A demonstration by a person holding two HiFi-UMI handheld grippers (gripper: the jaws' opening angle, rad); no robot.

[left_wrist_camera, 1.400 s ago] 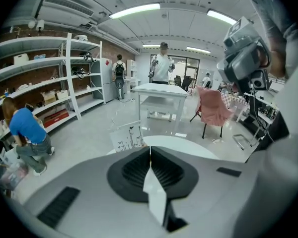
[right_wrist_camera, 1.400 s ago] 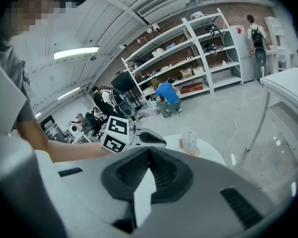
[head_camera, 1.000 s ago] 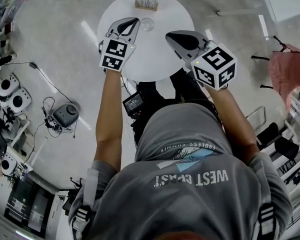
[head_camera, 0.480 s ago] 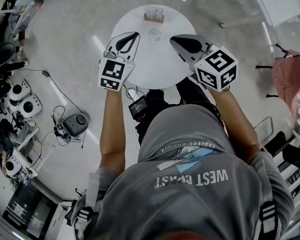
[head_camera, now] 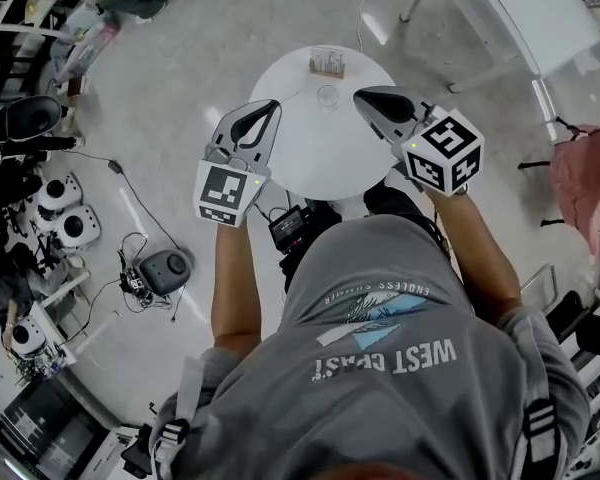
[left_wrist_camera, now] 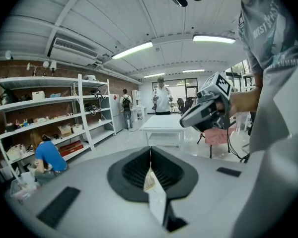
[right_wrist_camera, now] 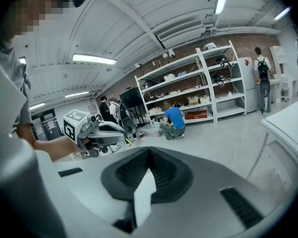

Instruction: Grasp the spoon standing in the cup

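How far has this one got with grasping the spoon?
Done: nothing; the cup stands untouched on the table. In hand: left tongs and right tongs hover short of it, both shut and empty. To do: open one, reach the cup, close on the spoon, which is too small to make out.

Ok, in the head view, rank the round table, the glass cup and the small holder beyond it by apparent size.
1. round white table
2. holder at its far edge
3. glass cup
The holder and cup look close in size.
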